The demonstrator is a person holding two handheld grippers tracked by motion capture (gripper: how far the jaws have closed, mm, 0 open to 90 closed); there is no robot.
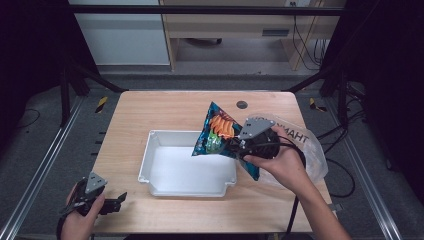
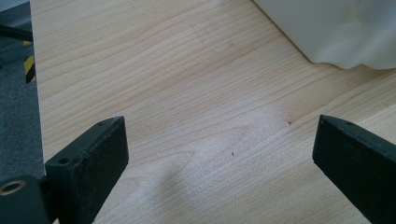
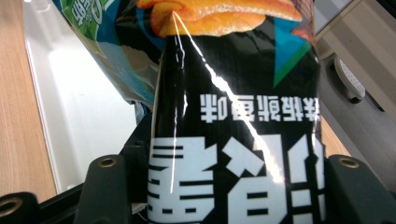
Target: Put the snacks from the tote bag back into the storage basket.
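Note:
A blue and black snack bag (image 1: 218, 132) with orange chips printed on it hangs tilted above the right end of a white plastic tray (image 1: 160, 137). My right gripper (image 1: 239, 149) is shut on the bag's lower part; in the right gripper view the glossy bag (image 3: 233, 116) sits squeezed between both black jaws. My left gripper (image 1: 116, 202) rests at the table's front left corner, held by a hand. Its jaws stand wide apart over bare wood (image 2: 219, 144), nothing between them.
A crumpled clear plastic bag (image 1: 305, 142) with printed letters lies on the table's right side, behind the right hand. The tray's corner (image 2: 336, 37) is ahead of the left gripper. A small dark hole (image 1: 242, 104) marks the tabletop's far edge.

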